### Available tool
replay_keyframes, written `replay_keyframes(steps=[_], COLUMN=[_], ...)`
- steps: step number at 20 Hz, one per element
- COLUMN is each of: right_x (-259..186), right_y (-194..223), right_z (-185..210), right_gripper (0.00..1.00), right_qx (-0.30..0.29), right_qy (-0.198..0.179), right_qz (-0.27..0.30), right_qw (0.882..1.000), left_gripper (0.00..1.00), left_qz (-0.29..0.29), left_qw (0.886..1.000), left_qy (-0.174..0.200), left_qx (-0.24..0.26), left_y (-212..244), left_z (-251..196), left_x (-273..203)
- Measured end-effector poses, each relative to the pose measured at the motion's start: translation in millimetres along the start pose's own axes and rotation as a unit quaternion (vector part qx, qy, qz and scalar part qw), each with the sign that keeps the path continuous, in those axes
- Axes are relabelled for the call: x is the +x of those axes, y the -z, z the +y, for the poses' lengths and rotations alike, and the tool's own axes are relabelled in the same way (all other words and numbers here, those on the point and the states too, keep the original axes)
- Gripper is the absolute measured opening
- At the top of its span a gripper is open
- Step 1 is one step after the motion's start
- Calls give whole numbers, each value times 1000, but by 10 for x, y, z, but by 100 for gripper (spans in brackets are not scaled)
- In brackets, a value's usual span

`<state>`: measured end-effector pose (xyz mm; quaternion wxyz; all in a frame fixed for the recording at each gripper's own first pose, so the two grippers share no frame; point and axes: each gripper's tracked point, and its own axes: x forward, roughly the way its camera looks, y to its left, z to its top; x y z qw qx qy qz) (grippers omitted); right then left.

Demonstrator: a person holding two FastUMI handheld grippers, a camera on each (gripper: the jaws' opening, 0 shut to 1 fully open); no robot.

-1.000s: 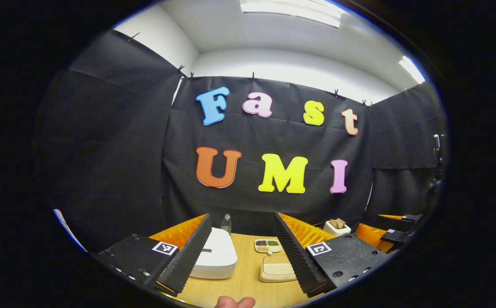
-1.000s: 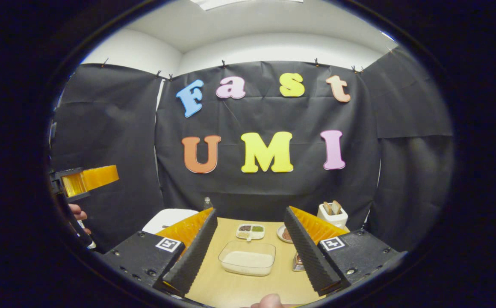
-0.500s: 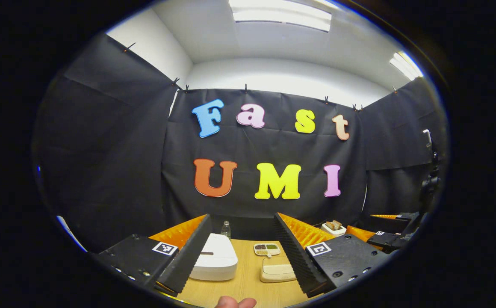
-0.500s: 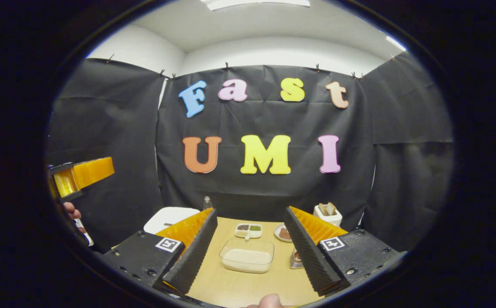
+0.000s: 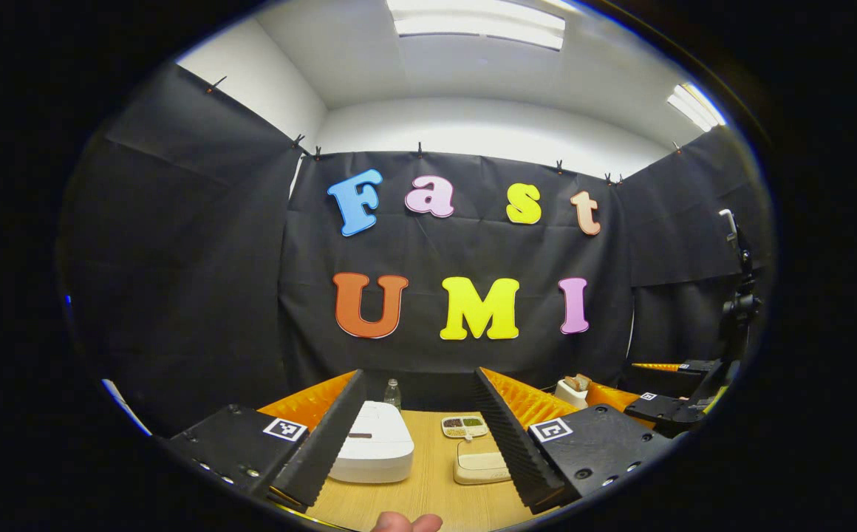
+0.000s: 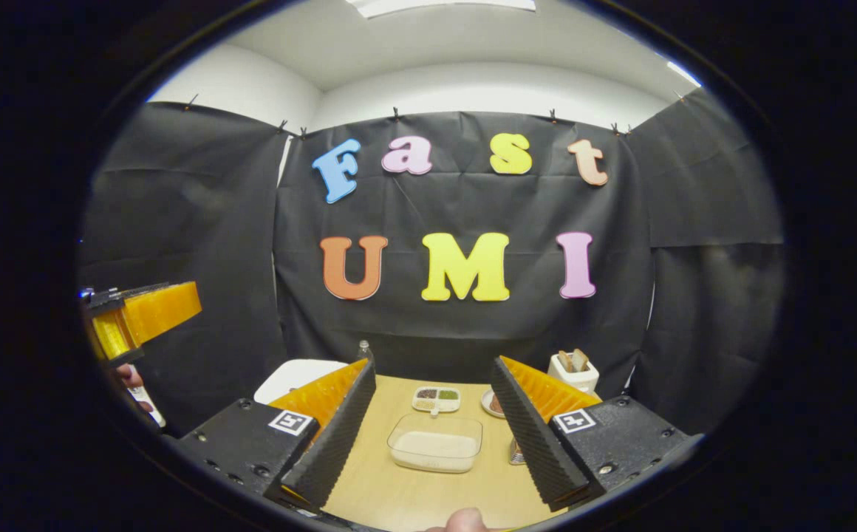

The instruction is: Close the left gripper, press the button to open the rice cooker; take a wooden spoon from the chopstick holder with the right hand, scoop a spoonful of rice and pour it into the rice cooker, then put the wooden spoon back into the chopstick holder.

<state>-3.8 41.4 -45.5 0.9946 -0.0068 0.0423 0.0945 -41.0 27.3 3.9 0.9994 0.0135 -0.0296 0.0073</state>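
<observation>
Left gripper view: my left hand-held gripper [image 5: 417, 432] released, drifted slightly nearer the shut rice cooker [image 5: 371, 452] on the desk [image 5: 428, 491]; pressing not begun.
Right gripper view: my right hand-held gripper [image 6: 434, 425] released, steady above the rice tub [image 6: 436, 443].

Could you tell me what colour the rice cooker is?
White; the rice cooker shows best in the left gripper view.

Booth was evenly bright from ceiling light panels [image 5: 479, 24], which glared white, shadows stayed soft on the desk [image 6: 428, 495], strong fisheye bending at edges, focus sharp throughout.
</observation>
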Motion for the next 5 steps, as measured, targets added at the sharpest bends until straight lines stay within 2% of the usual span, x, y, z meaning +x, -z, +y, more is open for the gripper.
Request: replay_keyframes(steps=[5], right_x=[12], right_y=[-15], right_z=[-5], right_gripper=[99], right_qx=[-3], right_qy=[3], right_qz=[-3], right_qw=[1000], left_gripper=[94], left_qz=[1], left_qw=[1000], left_qy=[4], left_qx=[-3], left_y=[25], left_z=[-14], left_x=[-1])
